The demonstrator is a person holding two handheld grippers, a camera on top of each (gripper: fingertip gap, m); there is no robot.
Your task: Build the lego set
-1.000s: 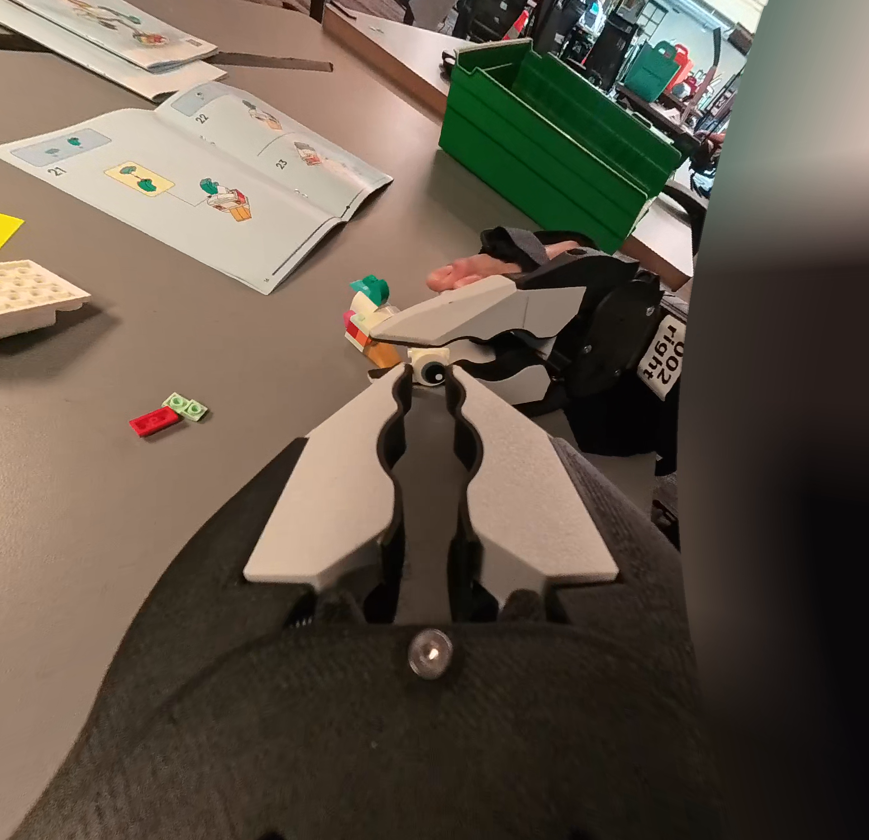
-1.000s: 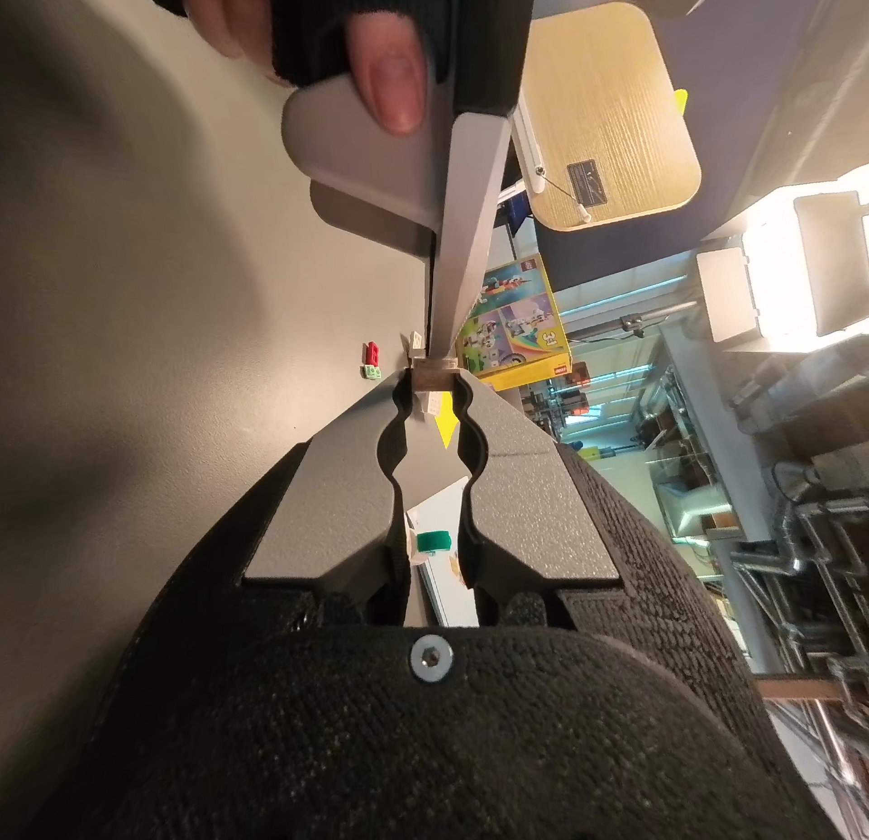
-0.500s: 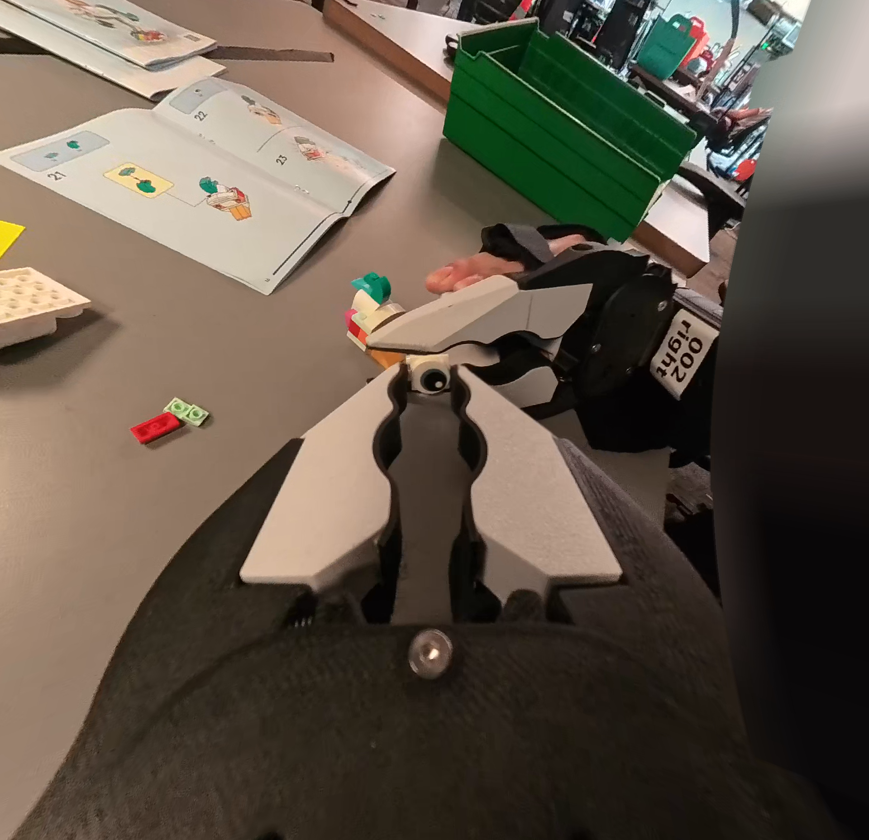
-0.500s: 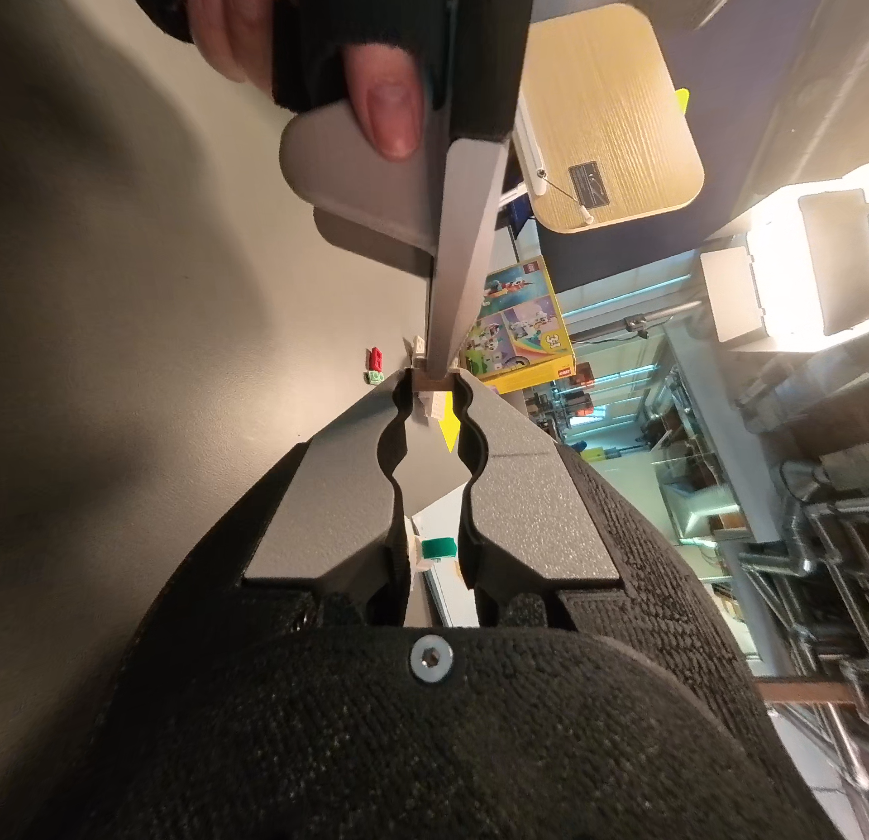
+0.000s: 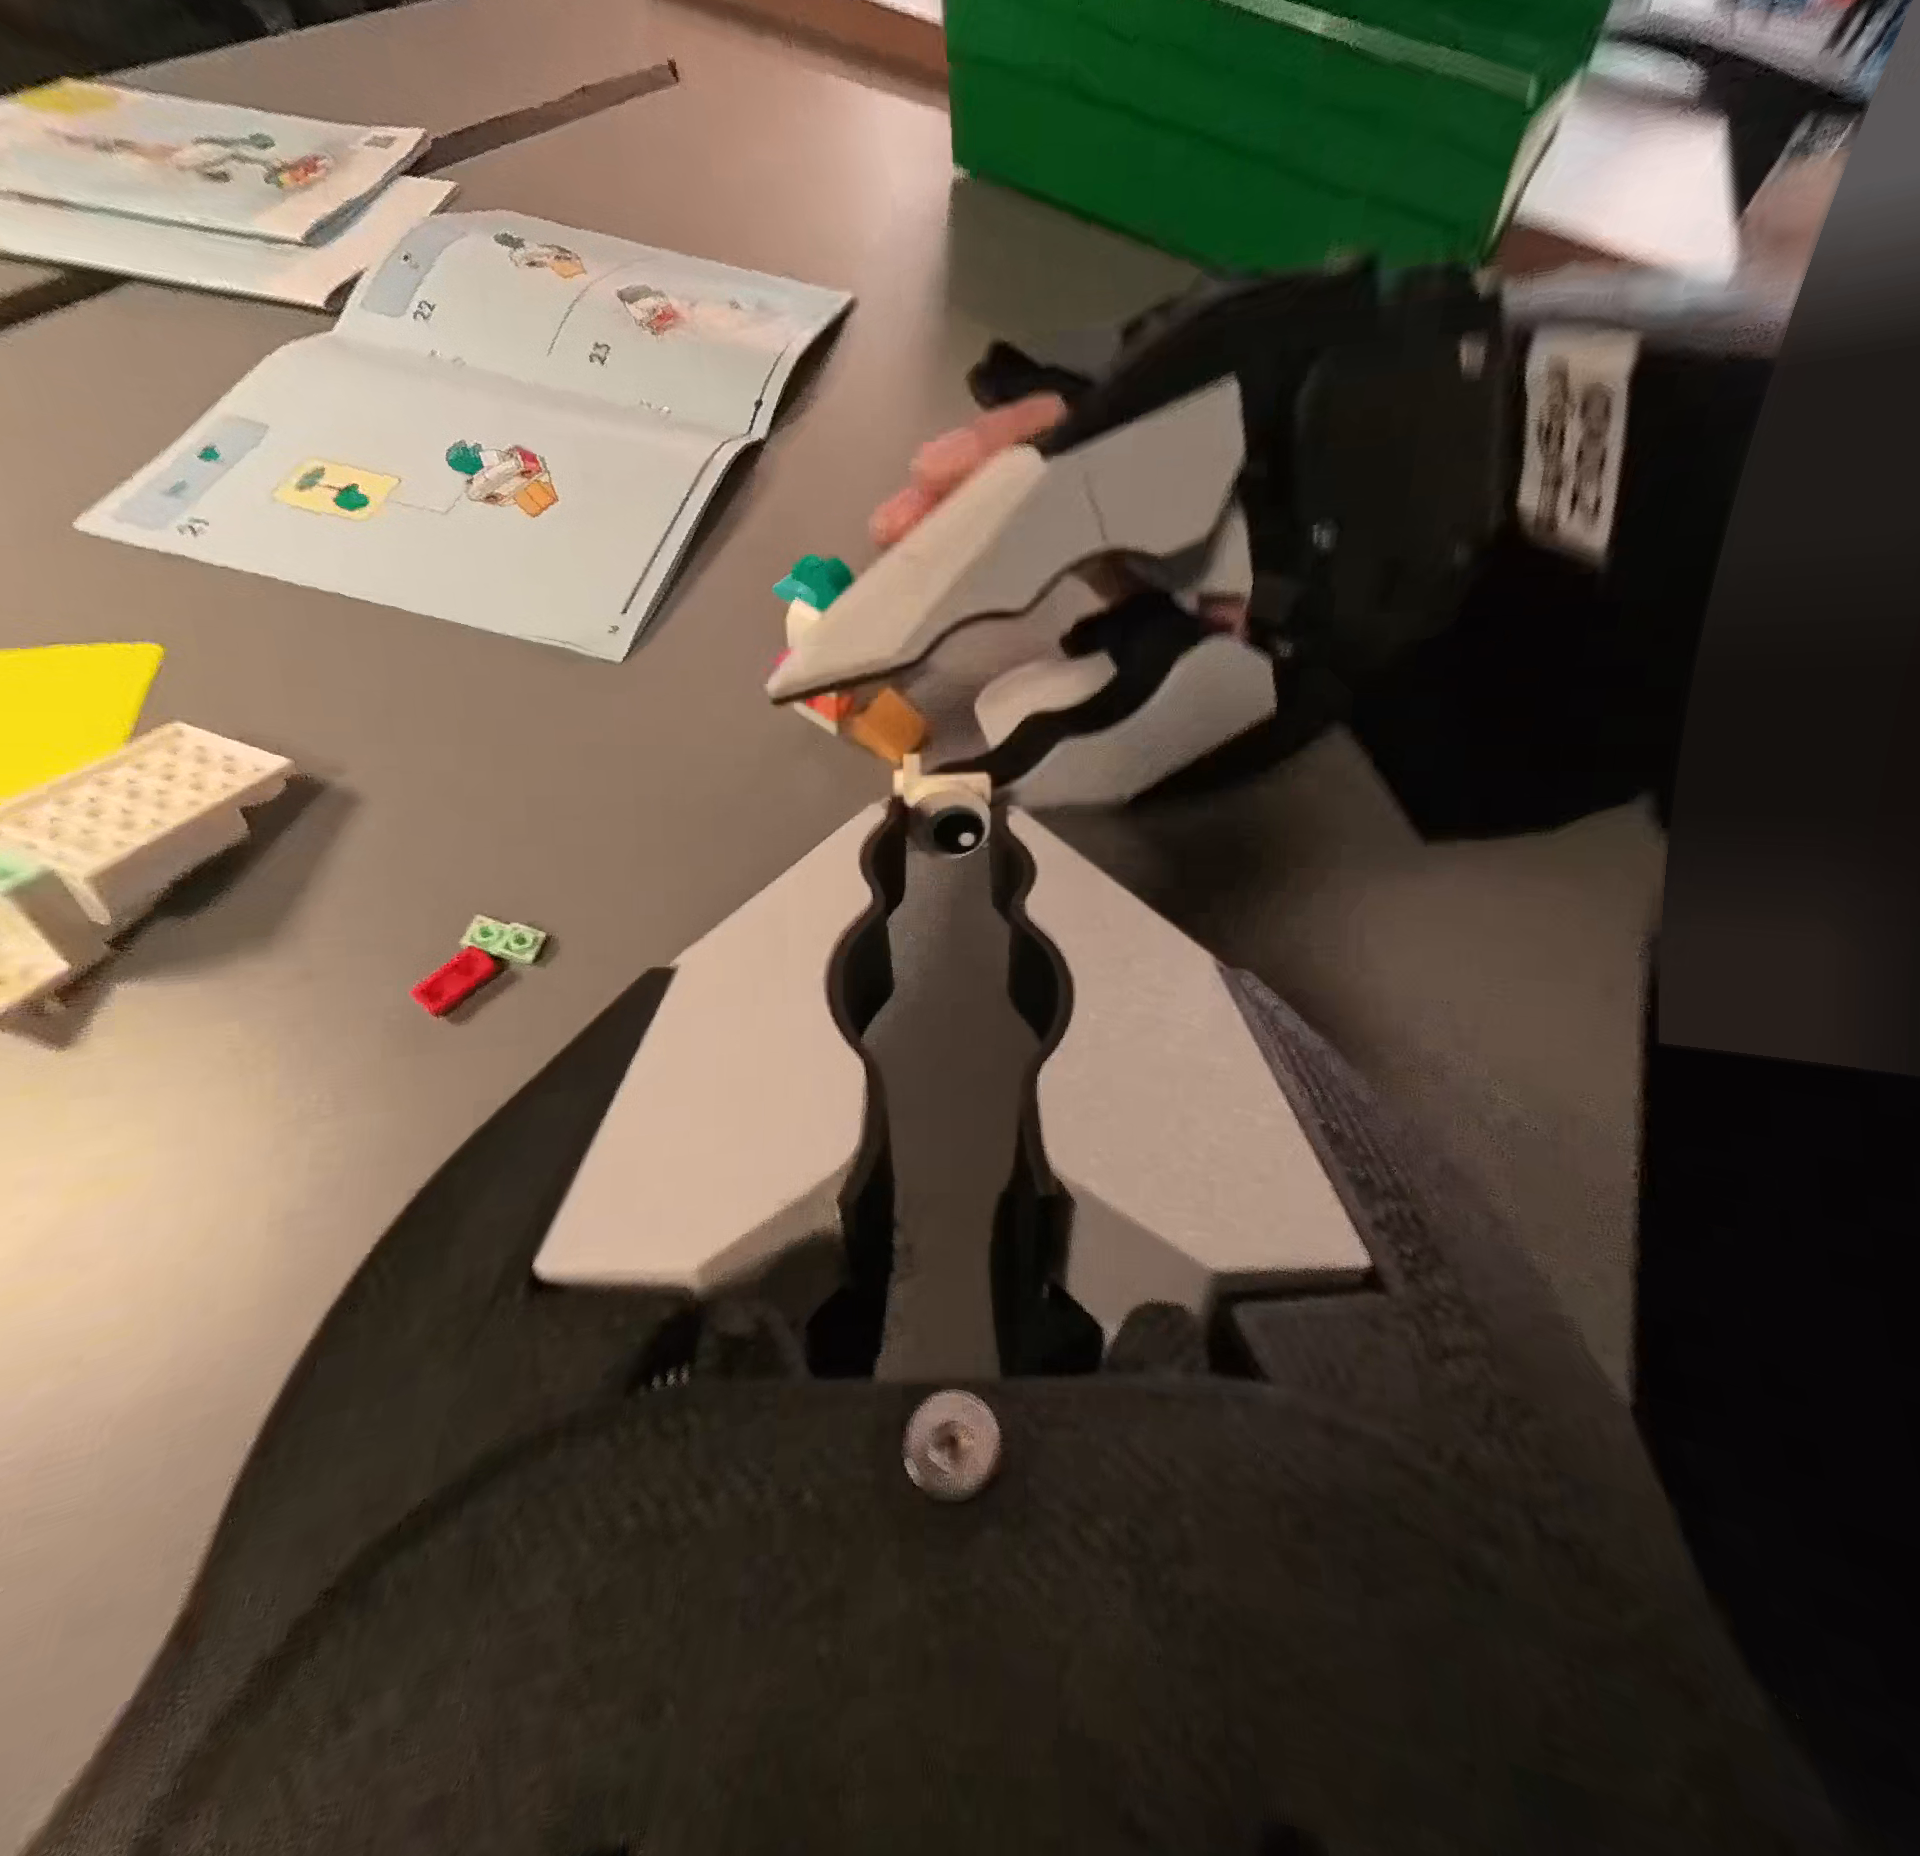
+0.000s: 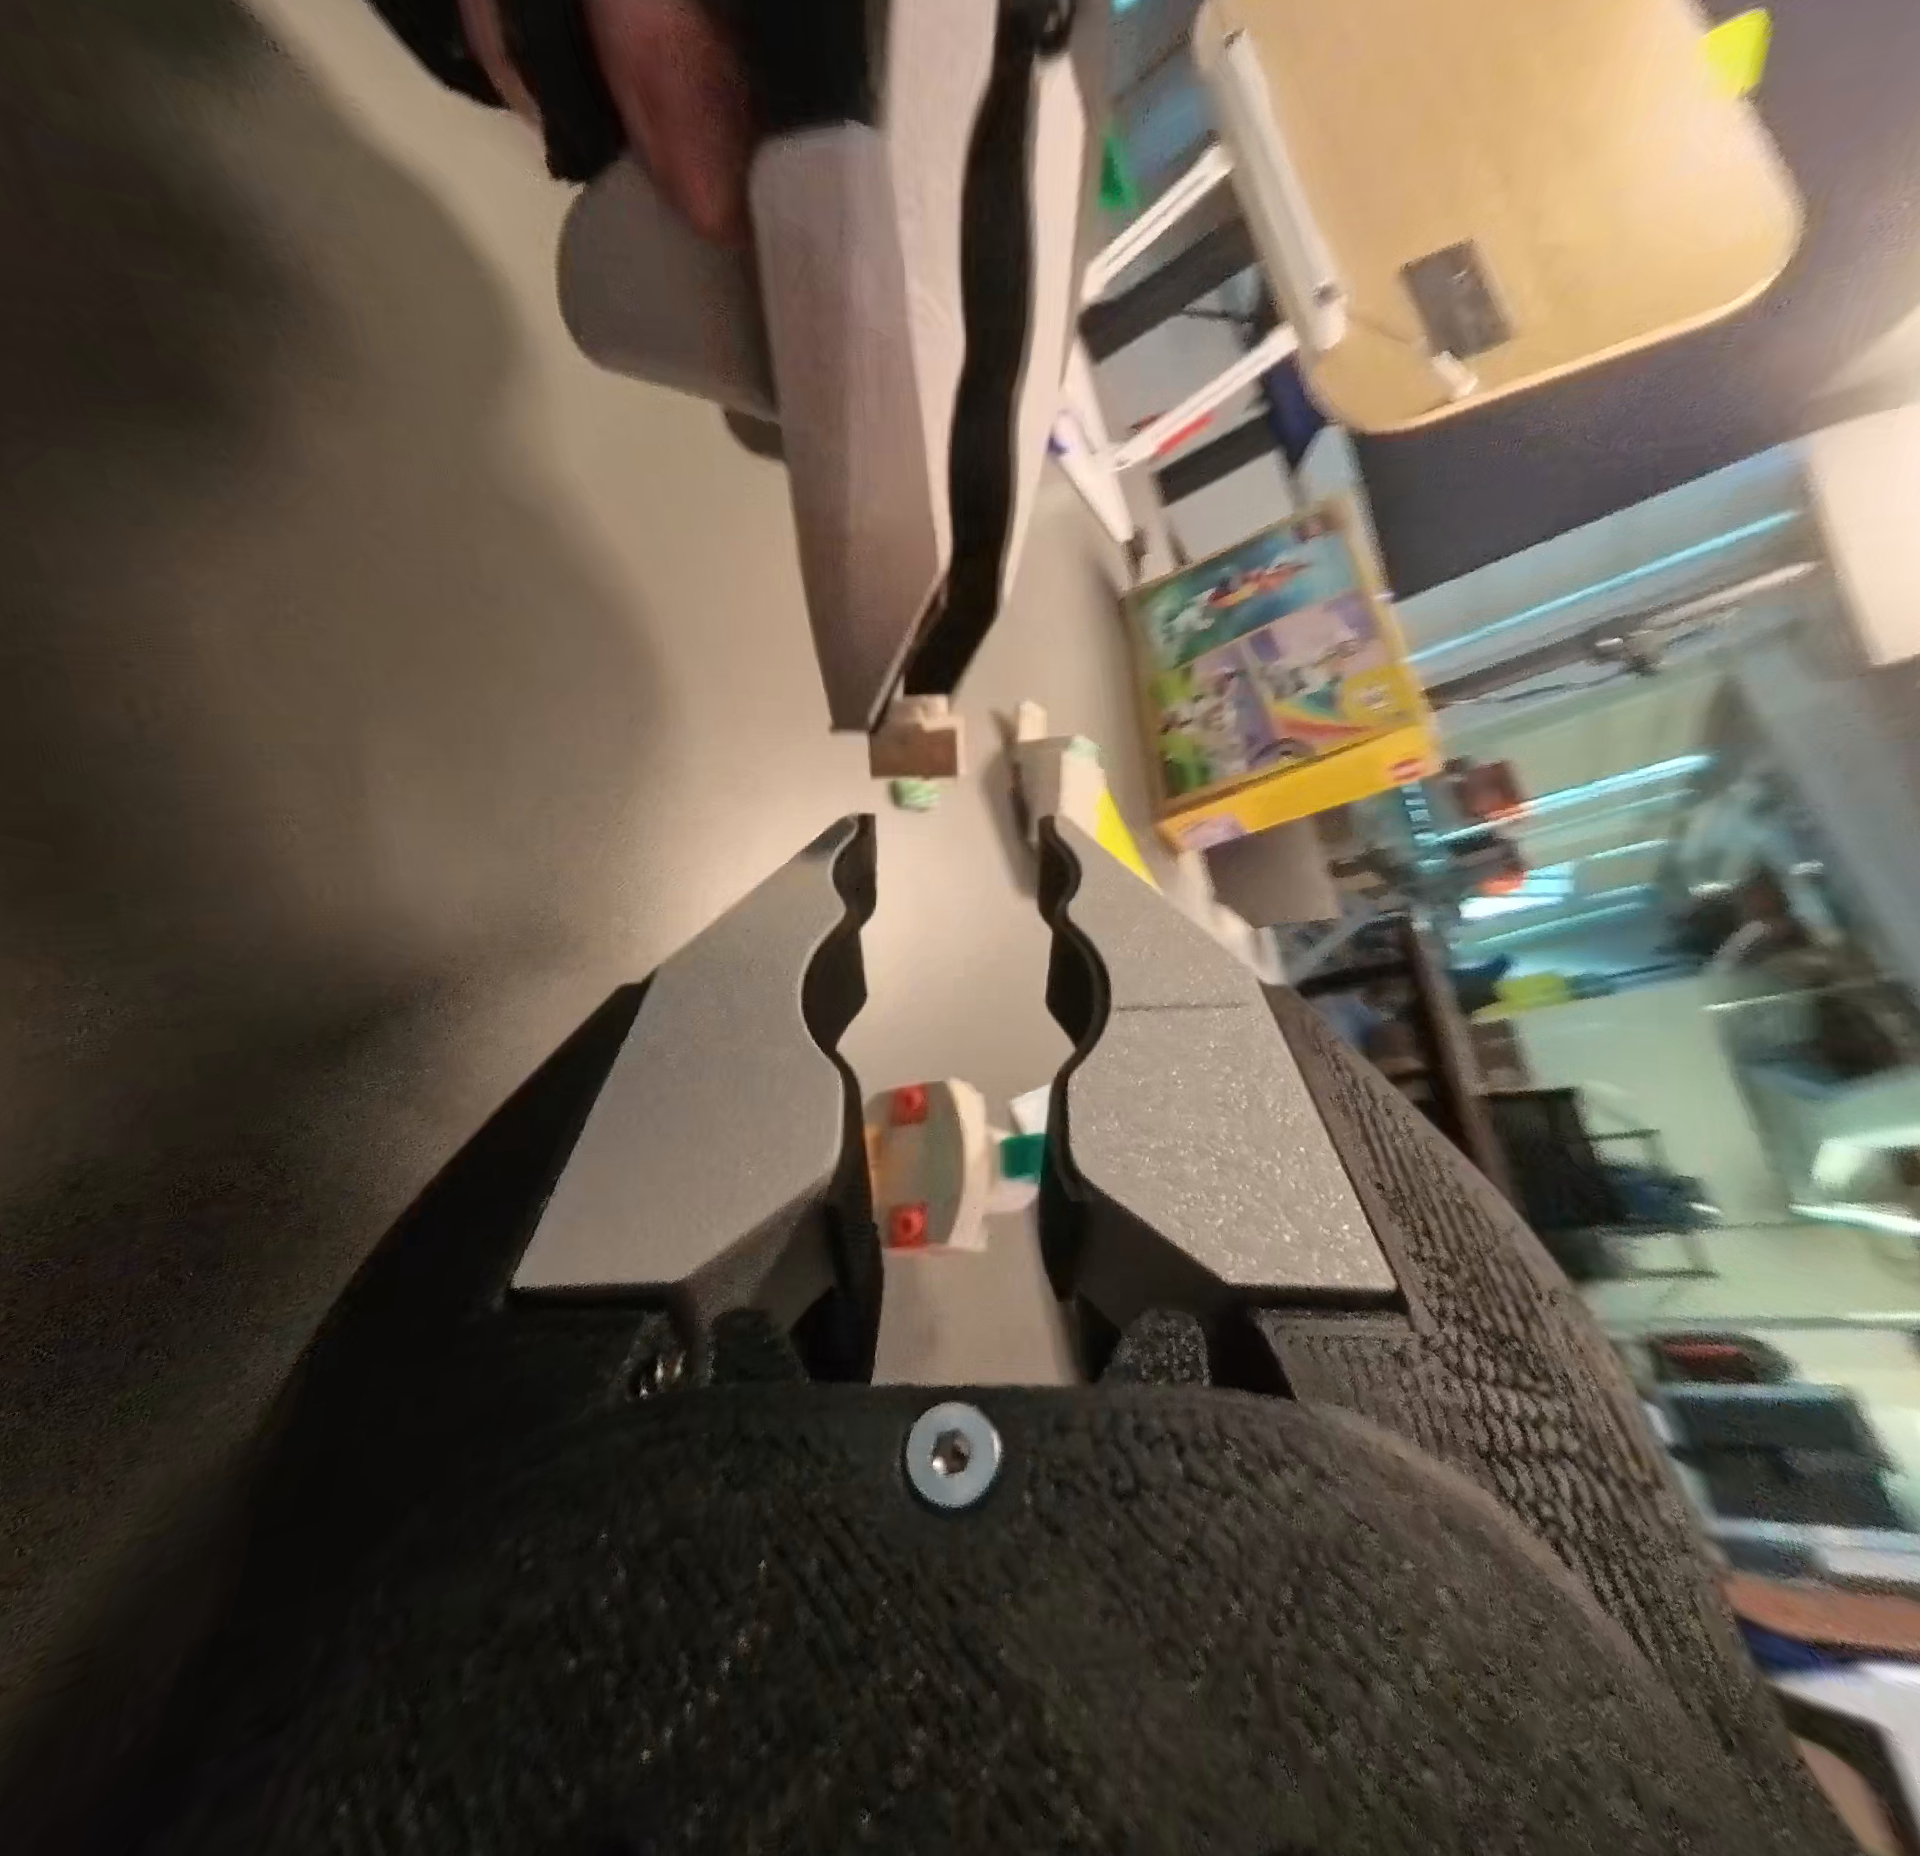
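My left gripper (image 5: 940, 817) is shut on a small white brick with a black eye (image 5: 951, 832) and holds it above the grey table (image 5: 312, 1131). In the right wrist view this brick (image 6: 914, 748) hangs at the left gripper's tips, just past my right gripper (image 6: 956, 830). My right gripper lies on its side, open and empty. A small build in white, orange, red and green (image 5: 821, 601) stands just behind its fingers (image 5: 966, 570). That build also shows through the gap between them (image 6: 935, 1193).
An open instruction booklet (image 5: 468, 435) lies at the back left and a green bin (image 5: 1247, 92) at the back. A white studded structure (image 5: 135, 798), a yellow piece (image 5: 62, 705), a red plate (image 5: 454, 978) and a light green plate (image 5: 506, 939) lie left. The set's box (image 6: 1278, 663) stands beyond. The tips of both grippers are at nearly the same place.
My right gripper has opened and let go of the eye brick, which both grippers pinched before. The left gripper keeps the brick. Both views have shifted, with motion blur.
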